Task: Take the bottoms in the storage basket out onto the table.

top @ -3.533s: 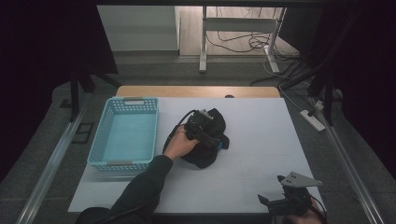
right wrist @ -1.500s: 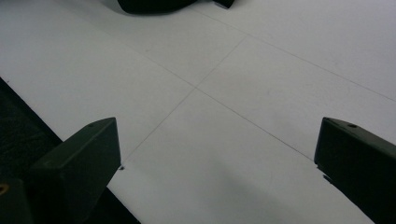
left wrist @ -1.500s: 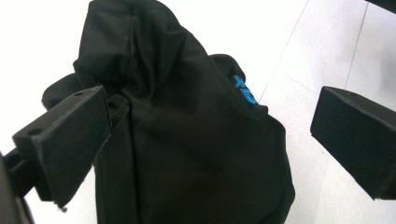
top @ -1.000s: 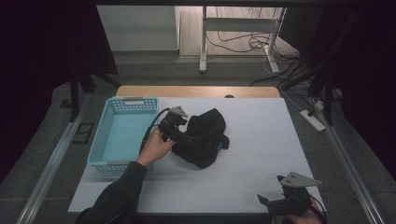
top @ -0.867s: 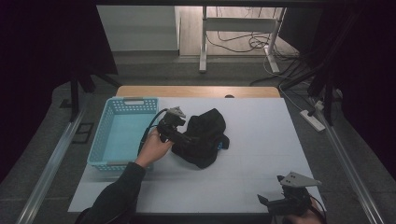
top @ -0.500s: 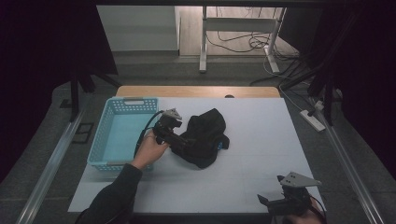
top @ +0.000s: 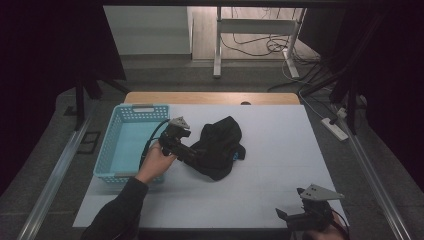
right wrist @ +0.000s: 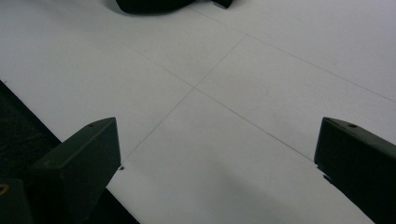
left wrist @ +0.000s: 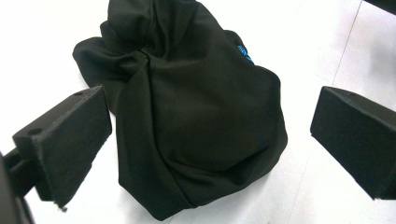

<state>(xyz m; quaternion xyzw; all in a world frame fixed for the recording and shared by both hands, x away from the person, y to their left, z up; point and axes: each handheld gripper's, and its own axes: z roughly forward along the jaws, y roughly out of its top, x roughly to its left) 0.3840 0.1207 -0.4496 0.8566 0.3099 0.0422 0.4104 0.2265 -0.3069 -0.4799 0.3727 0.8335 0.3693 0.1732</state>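
The right tool [top: 295,218] sits at the near right corner of the table [top: 280,150], with a hand under it at the frame's bottom edge. Its jaws stand wide apart and hold nothing; in the right gripper view they frame bare white table [right wrist: 233,102], with the near edge of the table just below the left jaw. A grey three-cornered plate tops this tool.

The left tool [top: 186,148] lies farther in and to the left, gripped by the left hand [top: 156,161], whose dark sleeve [top: 117,212] enters from the bottom. A cable loops from the tool back toward the hand. Its jaws are apart. In the left gripper view the black cloth [left wrist: 187,107] lies between and just ahead of the two jaws; whether the left jaw touches the cloth cannot be told, and the right jaw stands clear of it.

The cloth [top: 220,147] is a crumpled heap on the table, directly ahead of the left tool and well apart from the right tool. A small blue mark shows on its right side.

A blue basket [top: 107,150] stands just to the left of the left tool, its far end reaching beyond the tool.
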